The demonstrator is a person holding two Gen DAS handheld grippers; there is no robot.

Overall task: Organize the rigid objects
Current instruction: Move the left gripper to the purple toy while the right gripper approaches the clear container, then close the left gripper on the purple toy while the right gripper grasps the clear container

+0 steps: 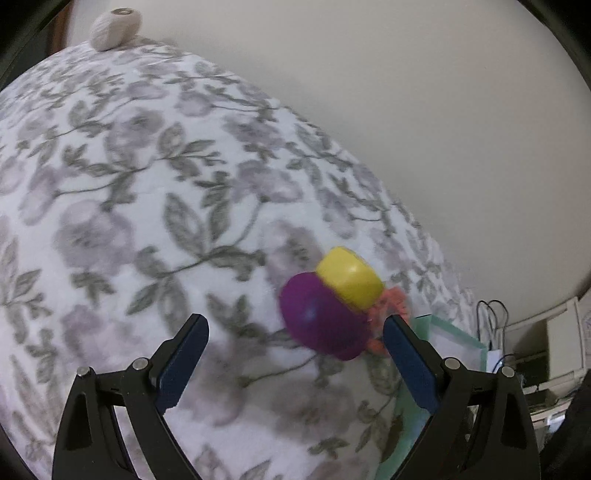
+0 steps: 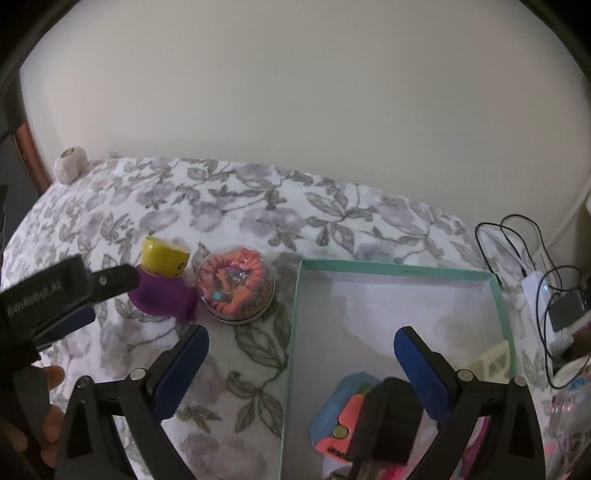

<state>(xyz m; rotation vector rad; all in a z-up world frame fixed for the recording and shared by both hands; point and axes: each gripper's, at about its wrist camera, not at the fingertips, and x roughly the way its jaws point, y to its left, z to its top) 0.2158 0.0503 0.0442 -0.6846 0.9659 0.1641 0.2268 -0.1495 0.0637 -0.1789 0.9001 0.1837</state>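
A purple toy with a yellow head [image 1: 328, 299] lies on the floral blanket [image 1: 147, 192], just ahead of my open left gripper [image 1: 295, 332], near its right finger. It also shows in the right wrist view [image 2: 162, 284], with the left gripper [image 2: 110, 284] beside it. A clear dome with orange filling [image 2: 236, 284] stands next to the toy. A mint-rimmed box [image 2: 406, 273] holds a blue and orange item [image 2: 343, 417] and a black block [image 2: 388, 421]. My right gripper [image 2: 299, 350] is open and empty over the box's left edge.
A white knitted ball [image 1: 114, 26] sits at the blanket's far corner by the wall. Cables and a white charger [image 2: 535, 291] lie to the right of the box. The box edge [image 1: 454, 339] shows behind the left gripper's right finger.
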